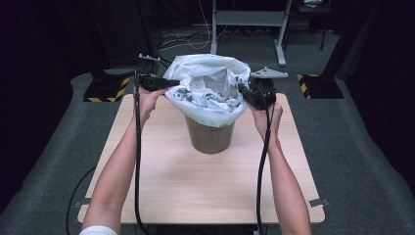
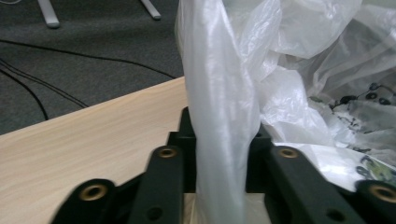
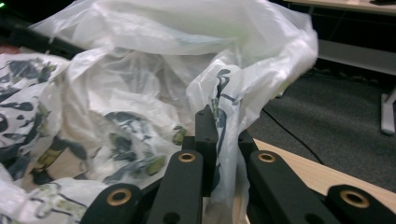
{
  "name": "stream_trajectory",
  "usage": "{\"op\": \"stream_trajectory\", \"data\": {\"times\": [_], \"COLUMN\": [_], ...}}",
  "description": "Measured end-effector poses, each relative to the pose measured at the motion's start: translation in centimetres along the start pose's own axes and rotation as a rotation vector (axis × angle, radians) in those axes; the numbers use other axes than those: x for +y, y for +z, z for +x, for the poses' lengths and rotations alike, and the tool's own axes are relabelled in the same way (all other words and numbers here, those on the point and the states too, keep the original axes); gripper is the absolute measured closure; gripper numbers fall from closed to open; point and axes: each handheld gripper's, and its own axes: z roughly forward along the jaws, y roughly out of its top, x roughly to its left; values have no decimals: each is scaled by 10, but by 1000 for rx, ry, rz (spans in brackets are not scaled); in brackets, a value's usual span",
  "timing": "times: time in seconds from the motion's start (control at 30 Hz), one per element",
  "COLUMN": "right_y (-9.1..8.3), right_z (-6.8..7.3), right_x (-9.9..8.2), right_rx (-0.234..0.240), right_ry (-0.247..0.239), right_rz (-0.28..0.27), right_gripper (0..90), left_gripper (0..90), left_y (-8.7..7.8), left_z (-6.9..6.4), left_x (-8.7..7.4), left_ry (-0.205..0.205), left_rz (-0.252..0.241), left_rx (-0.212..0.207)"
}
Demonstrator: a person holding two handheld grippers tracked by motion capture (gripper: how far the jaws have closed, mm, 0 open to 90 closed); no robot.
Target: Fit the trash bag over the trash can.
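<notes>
A brown waste bin (image 1: 210, 138) stands in the middle of the wooden table (image 1: 195, 188), lined with a white plastic bag (image 1: 208, 73) printed with dark patterns. My left gripper (image 1: 165, 84) is at the bag's left rim. In the left gripper view a loose fold of the bag (image 2: 222, 102) runs up between the parted jaws of that gripper (image 2: 224, 128), which do not pinch it. My right gripper (image 1: 243, 89) is at the right rim. The right gripper view has this gripper (image 3: 225, 128) shut on a fold of the printed bag (image 3: 224, 98).
Both forearms reach in from the table's near edge, with a black cable trailing from each gripper. Grey carpet surrounds the table. Behind it stand a metal frame (image 1: 247, 19) and two yellow-and-black striped feet (image 1: 105, 90).
</notes>
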Motion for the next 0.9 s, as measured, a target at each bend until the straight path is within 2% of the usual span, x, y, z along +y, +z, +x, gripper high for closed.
{"op": "stream_trajectory", "data": {"times": [0.03, 0.1, 0.13, 0.17, 0.27, 0.33, 0.43, 0.5, 0.57, 0.63, 0.7, 0.73, 0.8, 0.87, 0.9], "right_y": [-1, -1, -1, 0, 2, 1, -3, -5, -4, -2, 0, 2, 3, 3, 1], "right_z": [4, 9, 10, 9, 9, 13, 21, 26, 28, 26, 24, 22, 20, 22, 24], "right_x": [0, 2, 3, 3, 2, 1, -1, -1, -2, -2, -1, 0, 0, -2, -2], "right_rx": [4, 0, -9, -9, -1, 19, 39, 31, 5, 6, -15, -19, -12, 4, 2], "right_ry": [-11, -20, -18, -6, 23, 31, 32, 24, 15, 29, 28, 35, 47, 45, 32], "right_rz": [0, -2, 1, 2, 6, 2, -7, -7, 0, 2, 0, -2, 2, 8, 14], "right_gripper": [876, 881, 882, 883, 883, 883, 882, 882, 882, 882, 880, 877, 862, 829, 765], "left_gripper": [668, 569, 524, 466, 387, 354, 314, 292, 284, 328, 490, 636, 772, 822, 841], "left_y": [-2, -10, -14, -19, -31, -37, -44, -48, -51, -50, -41, -33, -21, -11, -7], "left_z": [-1, -5, -7, -10, -19, -25, -32, -37, -39, -35, -27, -24, -20, -15, -13], "left_x": [0, -2, -3, -5, -10, -15, -25, -32, -36, -35, -30, -27, -22, -19, -18], "left_ry": [-6, 11, 15, 20, 42, 58, 69, 75, 95, 97, 92, 93, 84, 80, 77], "left_rz": [-10, -48, -67, -81, -112, -133, -157, -175, -202, -213, -178, -154, -132, -116, -111], "left_rx": [2, 25, 12, 5, 2, 15, 12, 18, 47, 56, 41, 47, 48, 59, 62]}}
